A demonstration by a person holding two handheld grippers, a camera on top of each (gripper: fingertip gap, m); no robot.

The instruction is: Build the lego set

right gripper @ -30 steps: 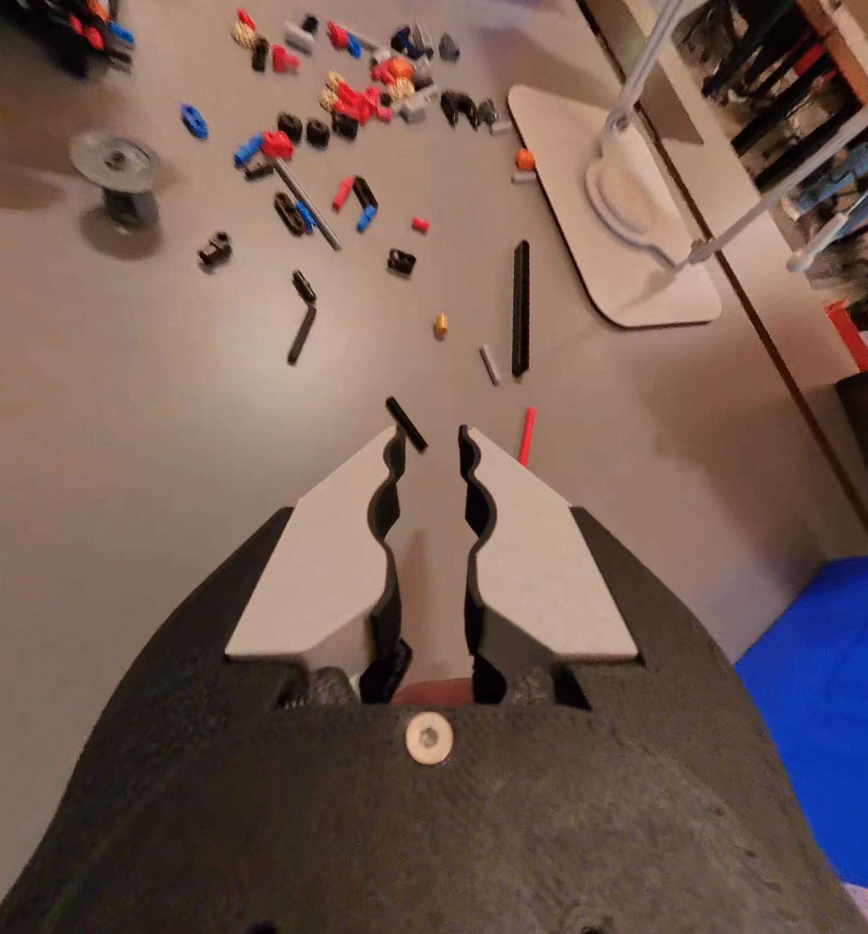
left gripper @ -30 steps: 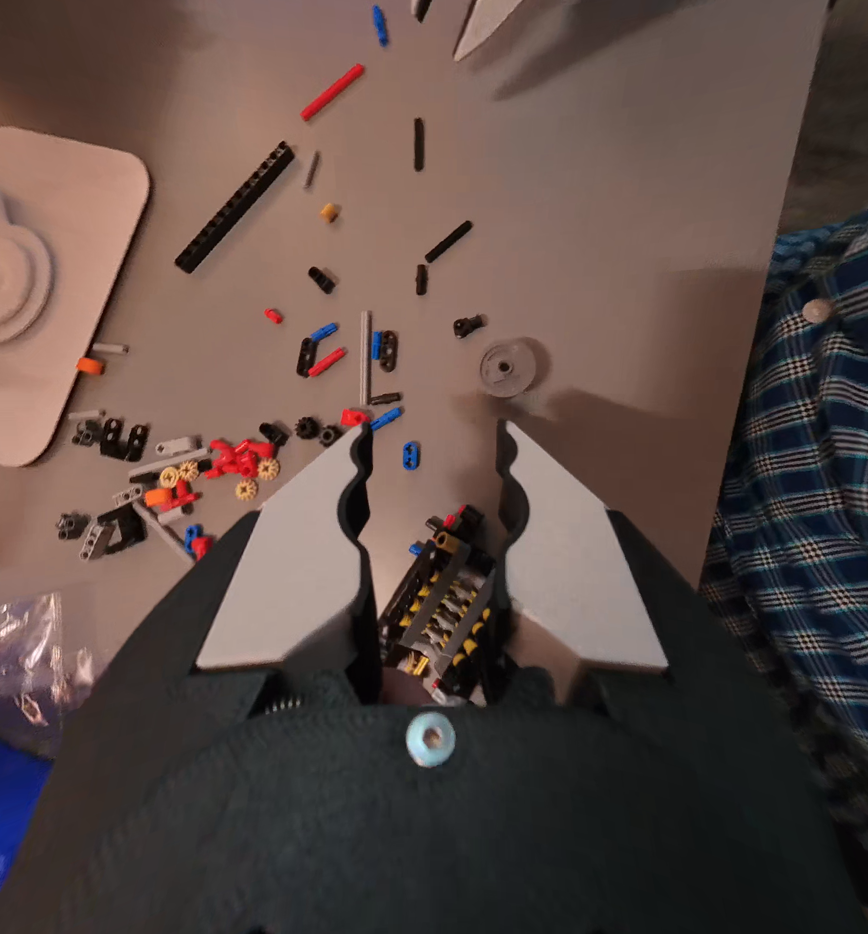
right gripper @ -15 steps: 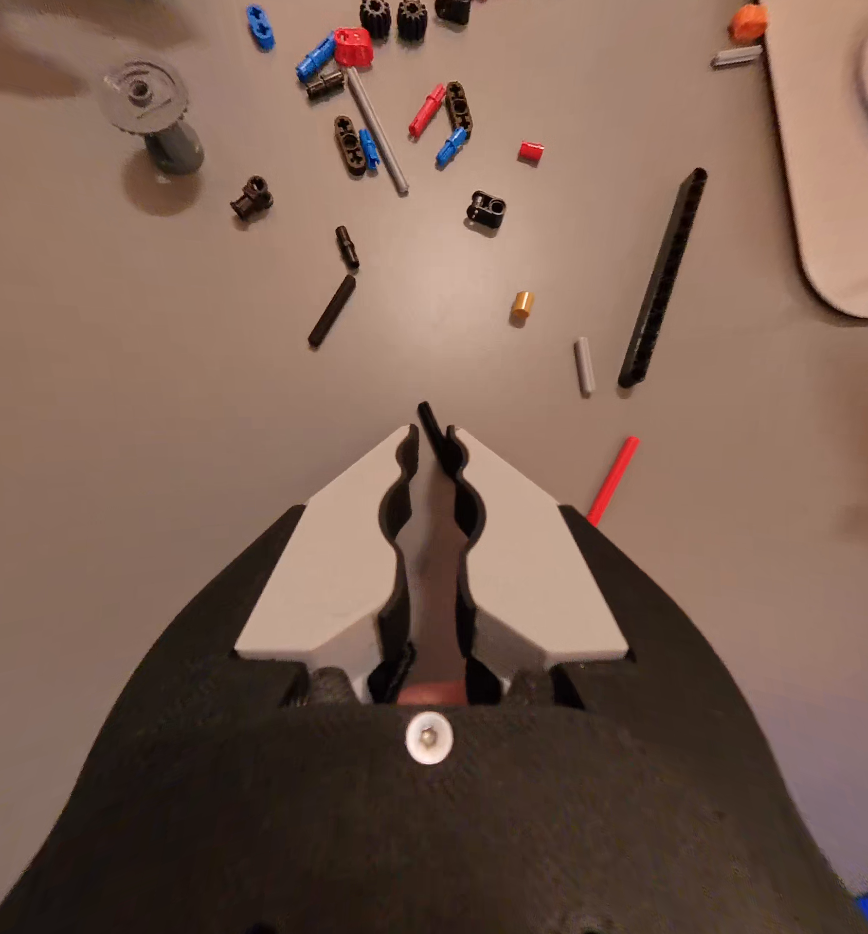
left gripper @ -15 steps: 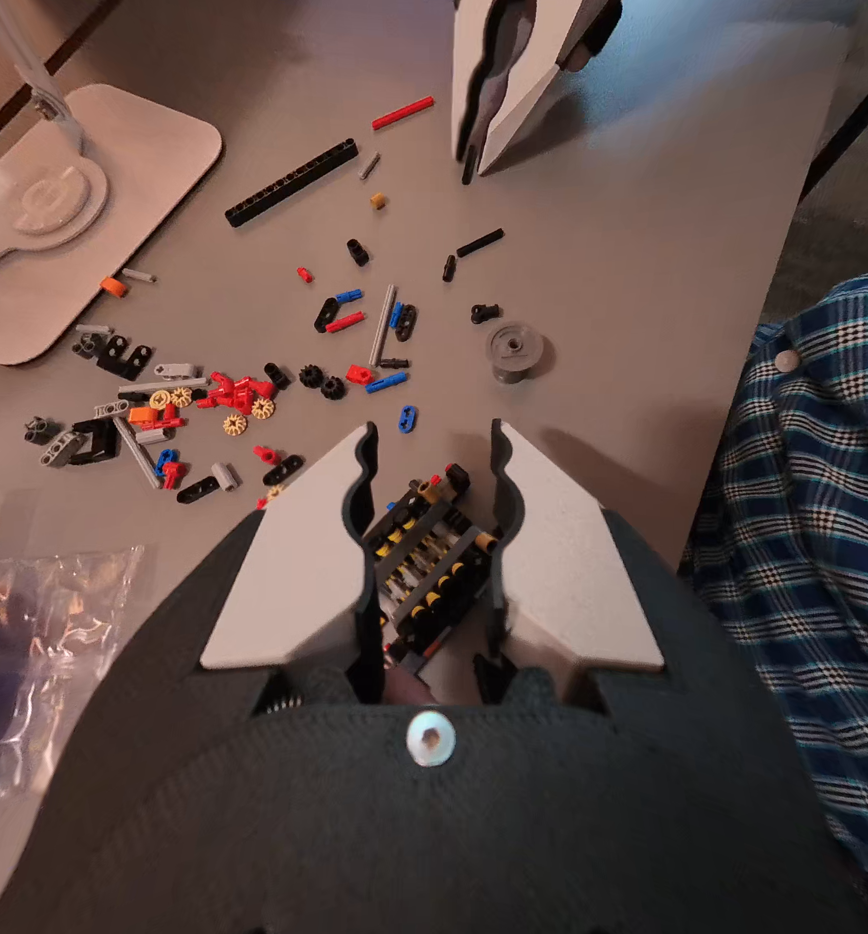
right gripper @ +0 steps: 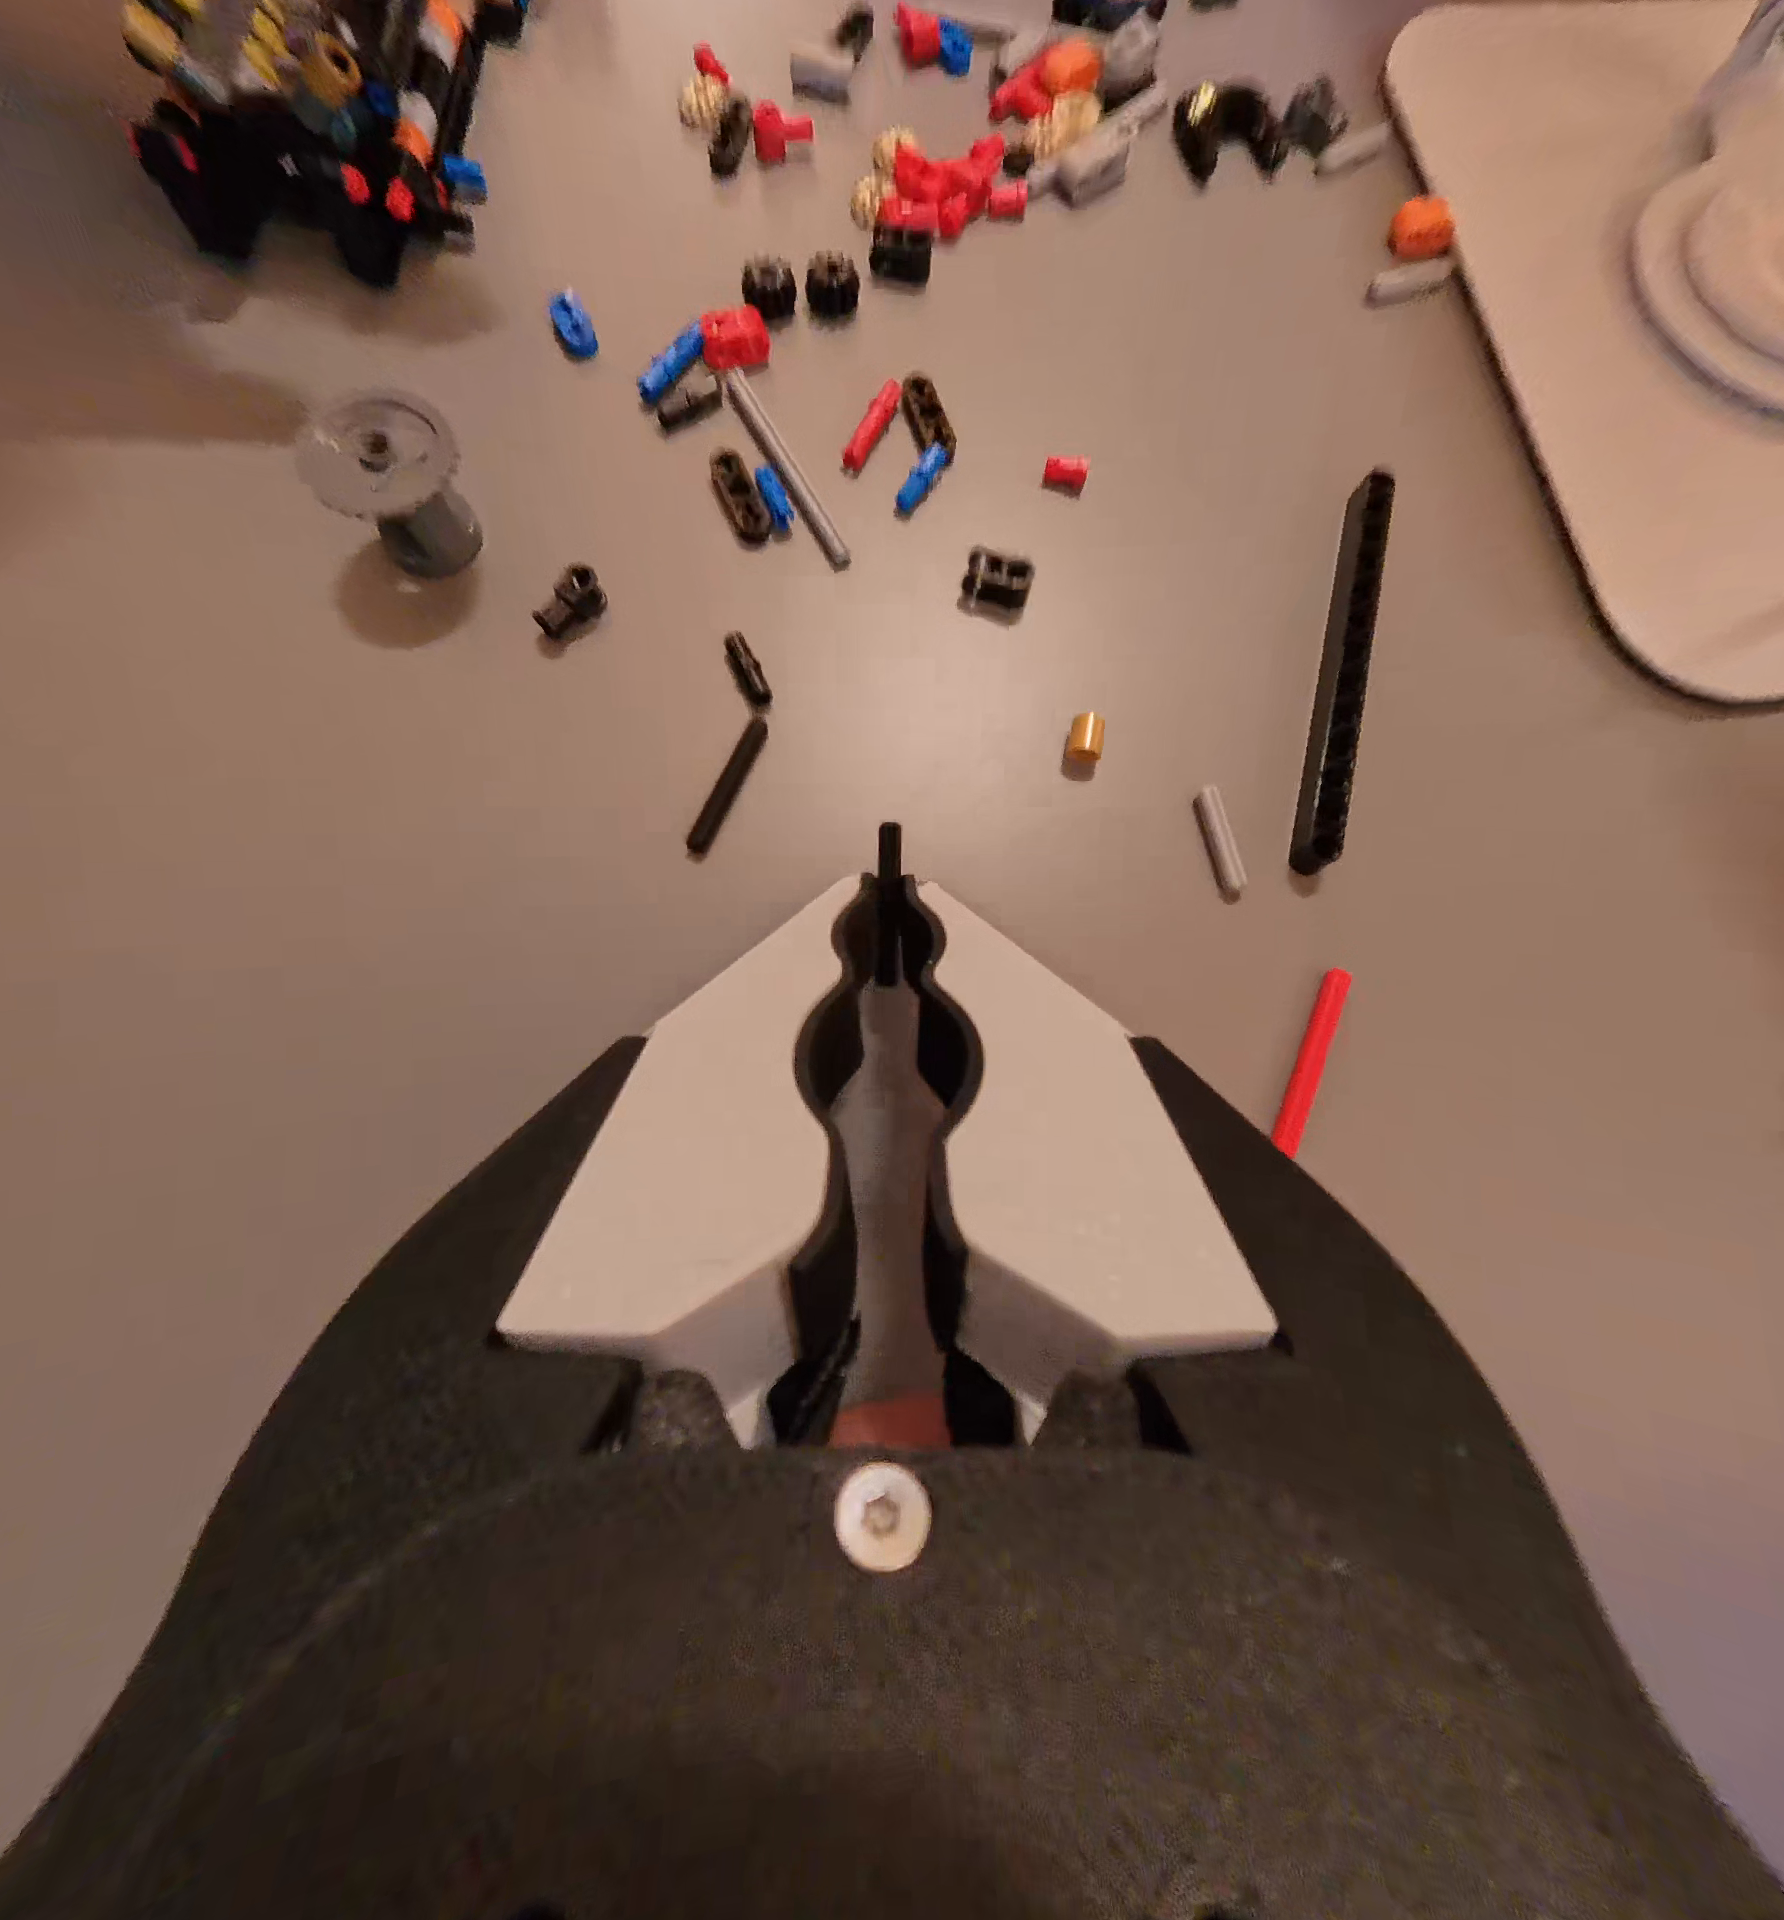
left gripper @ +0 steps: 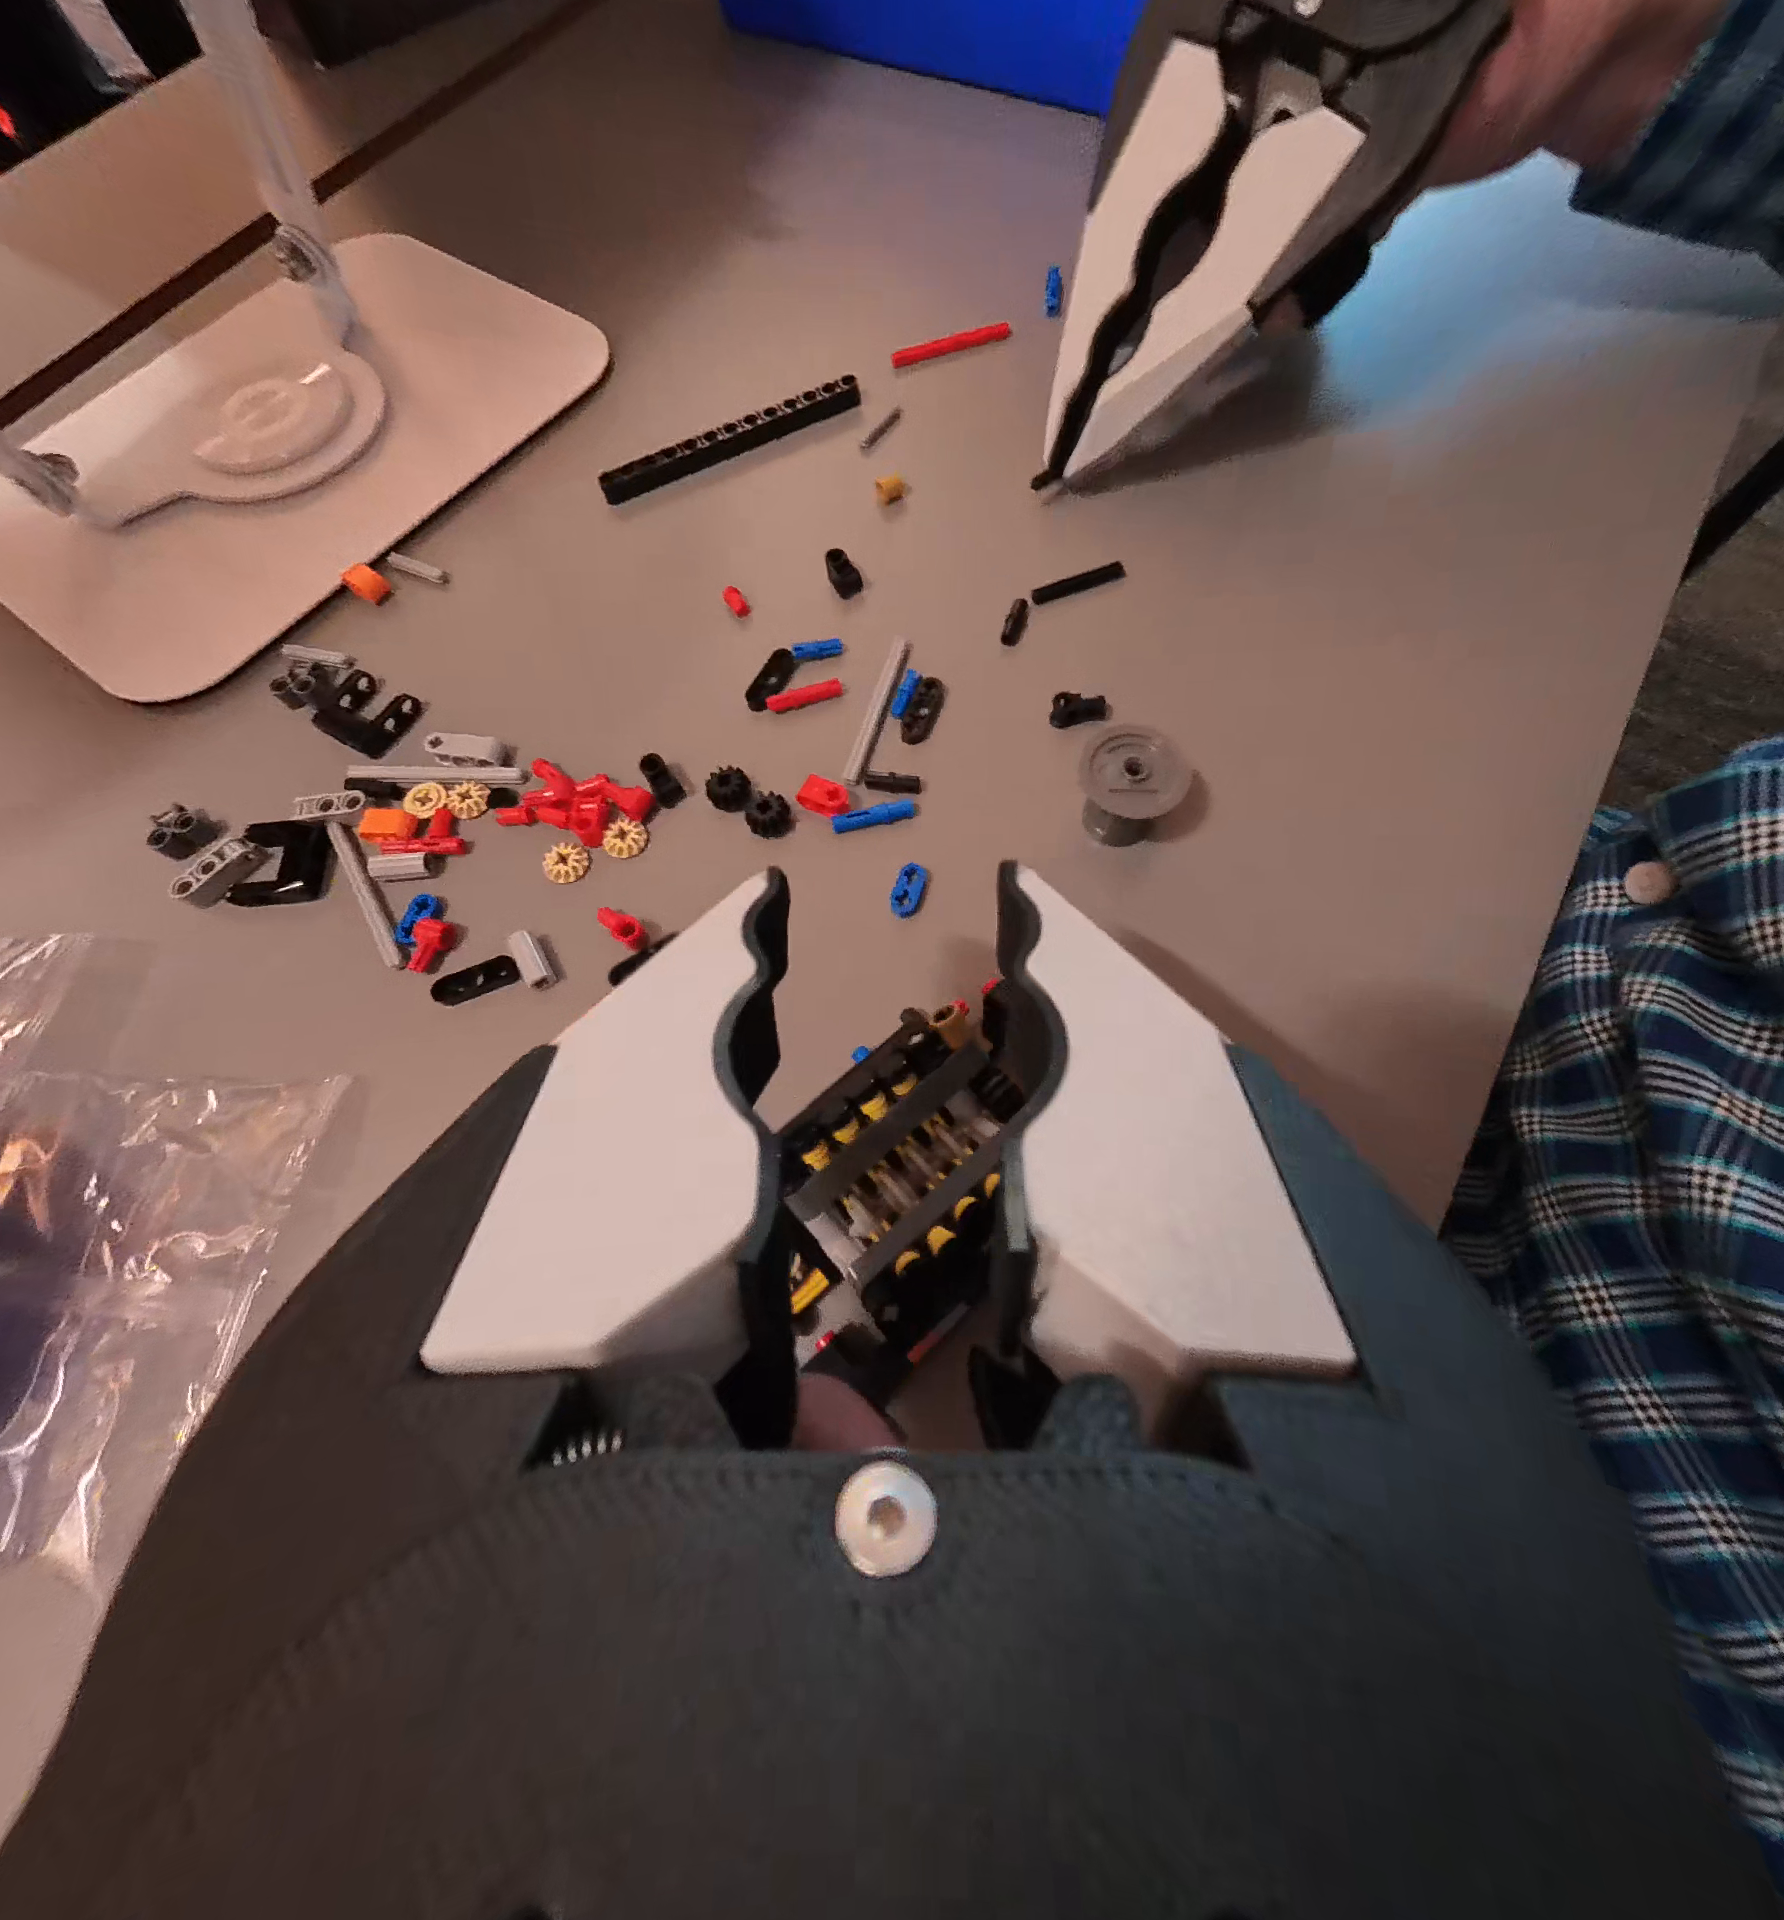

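My left gripper (left gripper: 893, 883) is shut on a part-built lego assembly (left gripper: 898, 1164), black and grey with yellow pins, held deep between the fingers near the table's front edge. The assembly also shows in the right wrist view (right gripper: 296, 135) at the top left. My right gripper (right gripper: 888, 883) is shut on a short black axle (right gripper: 888, 899), whose tip sticks out past the fingertips just above the table. The right gripper also shows in the left wrist view (left gripper: 1059, 473) at the far right. Loose lego pieces (left gripper: 576, 810) lie scattered between the two grippers.
A long black beam (right gripper: 1345, 665), a red axle (right gripper: 1312, 1055), a grey pin (right gripper: 1218, 840), a tan bush (right gripper: 1083, 736) and a black axle (right gripper: 727, 784) lie near the right gripper. A grey wheel hub (left gripper: 1132, 779), a stand's base plate (left gripper: 244, 468) and plastic bags (left gripper: 88, 1195) are around.
My right gripper closed on the short black axle and lifted it off the table. My left gripper with the assembly pulled back and tilted, so more of the table shows.
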